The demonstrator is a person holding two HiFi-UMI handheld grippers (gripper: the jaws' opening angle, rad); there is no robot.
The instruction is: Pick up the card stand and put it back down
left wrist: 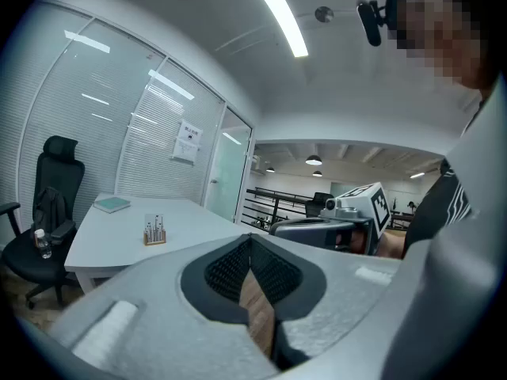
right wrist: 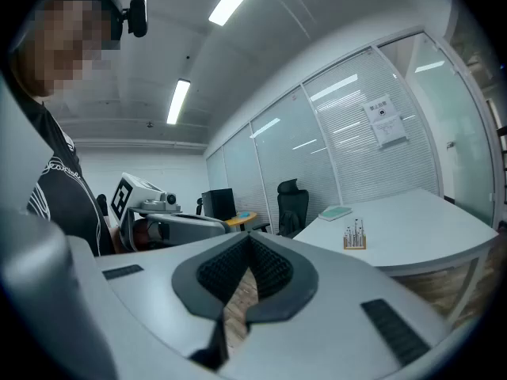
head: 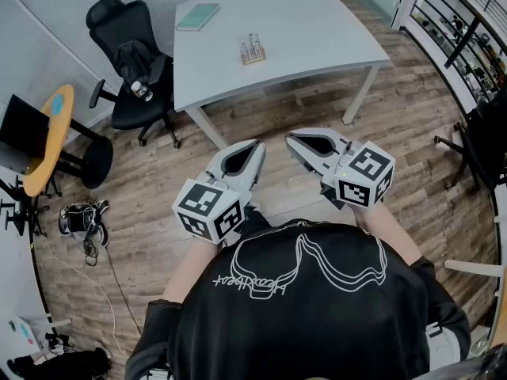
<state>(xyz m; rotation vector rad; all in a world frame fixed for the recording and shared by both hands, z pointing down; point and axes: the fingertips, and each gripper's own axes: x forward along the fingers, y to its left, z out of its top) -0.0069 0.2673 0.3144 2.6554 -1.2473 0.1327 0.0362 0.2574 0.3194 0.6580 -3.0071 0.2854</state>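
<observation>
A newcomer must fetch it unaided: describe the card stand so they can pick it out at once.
Look for the big white table. The card stand stands near its middle, apart from anything else. It is a small wooden base with thin upright pieces, unlike the flat green book lying by the table's far left corner.

Card stand (head: pixel 253 50) sits on table (head: pixel 317 30), right of book (head: pixel 197 16).

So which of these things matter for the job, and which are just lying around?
For the job: card stand, white table under it, left gripper, right gripper (both shut, empty).
Just lying about: green notebook, black office chair, shoes.
</observation>
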